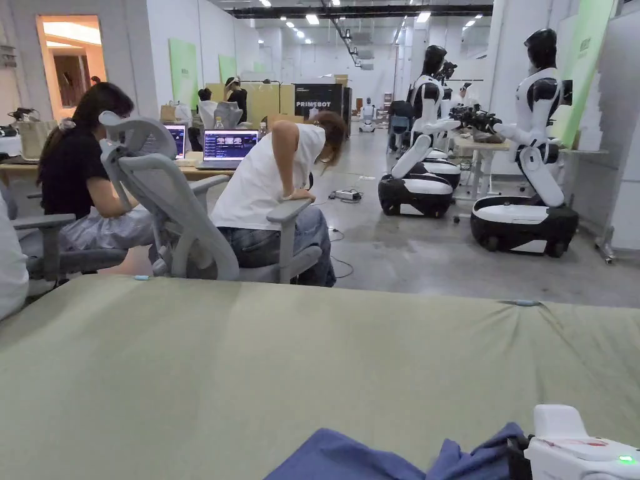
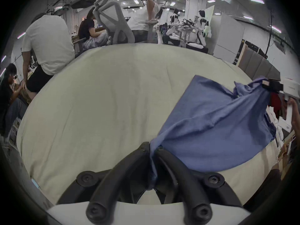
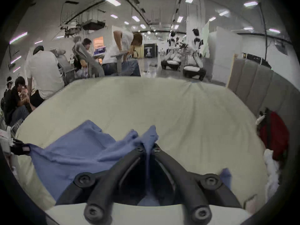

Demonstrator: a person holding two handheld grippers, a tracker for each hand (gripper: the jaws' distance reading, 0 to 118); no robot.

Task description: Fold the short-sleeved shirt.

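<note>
**A:** Left gripper view: your left gripper [image 2: 151, 149] has its jaws closed on a bunched edge of the blue short-sleeved shirt [image 2: 211, 123]; how would you name the step?

**B:** Spreading, I would judge, before any fold. In the right gripper view your right gripper [image 3: 148, 149] is likewise closed, with a pinch of the same blue cloth passing between its jaws. The shirt hangs stretched between your two tools, low over the near part of the pale green bed cover [image 2: 105, 98].

**A:** And its lie?

**B:** Its long axis runs from one gripper to the other, across your front, left to right. Which end is collar and which hem cannot be told; the cloth near the right gripper is rumpled into loose points.

**A:** What does the next move call for?

**B:** Probably that you draw the two grips apart until the edge is taut, carry the shirt forward over the open bed cover, and lower it flat. Keep both grips level, or the body will settle creased
</note>
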